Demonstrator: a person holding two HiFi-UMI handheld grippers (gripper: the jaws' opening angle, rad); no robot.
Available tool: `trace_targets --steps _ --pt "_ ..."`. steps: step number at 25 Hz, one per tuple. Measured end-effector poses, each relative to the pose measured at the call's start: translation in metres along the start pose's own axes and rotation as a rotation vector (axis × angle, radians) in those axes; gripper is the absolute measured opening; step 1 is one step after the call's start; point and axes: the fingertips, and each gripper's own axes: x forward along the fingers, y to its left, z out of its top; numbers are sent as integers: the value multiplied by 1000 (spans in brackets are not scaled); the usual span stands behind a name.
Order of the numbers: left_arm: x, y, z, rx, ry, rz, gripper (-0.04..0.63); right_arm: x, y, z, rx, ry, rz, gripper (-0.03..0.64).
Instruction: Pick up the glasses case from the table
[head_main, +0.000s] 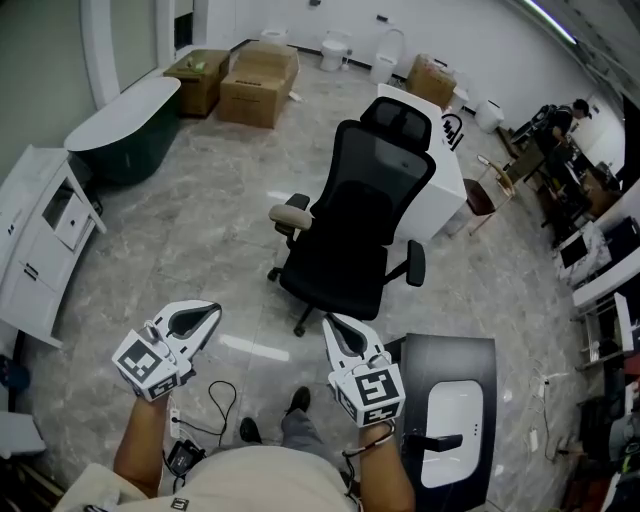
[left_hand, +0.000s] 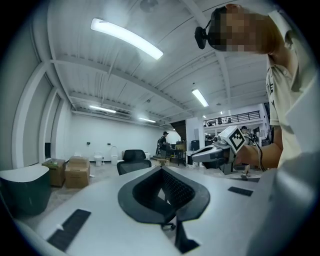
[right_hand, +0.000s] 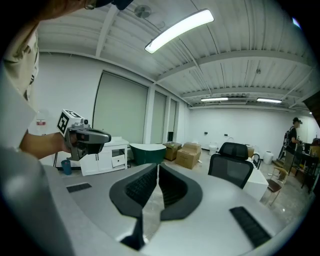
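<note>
No glasses case shows in any view. In the head view my left gripper (head_main: 208, 317) and right gripper (head_main: 333, 325) are held side by side above the floor, both pointing ahead toward a black office chair (head_main: 360, 215). Both are shut with nothing between the jaws. In the left gripper view the left gripper (left_hand: 162, 171) has its jaws pressed together, and the right gripper (left_hand: 220, 150) shows off to the right. In the right gripper view the right gripper (right_hand: 157, 169) is likewise shut and empty, with the left gripper (right_hand: 82, 136) at the left.
A white desk (head_main: 448, 185) stands behind the chair. A dark counter (head_main: 415, 390) with a white basin is at my lower right. A white cabinet (head_main: 40, 240), a dark green tub (head_main: 125, 125) and cardboard boxes (head_main: 258, 80) line the left and far side. A cable (head_main: 215, 400) lies by my feet.
</note>
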Motion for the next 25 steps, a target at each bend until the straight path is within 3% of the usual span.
trace_targets --steps 25 --pt "136 49 6 -8 79 202 14 117 -141 6 11 -10 256 26"
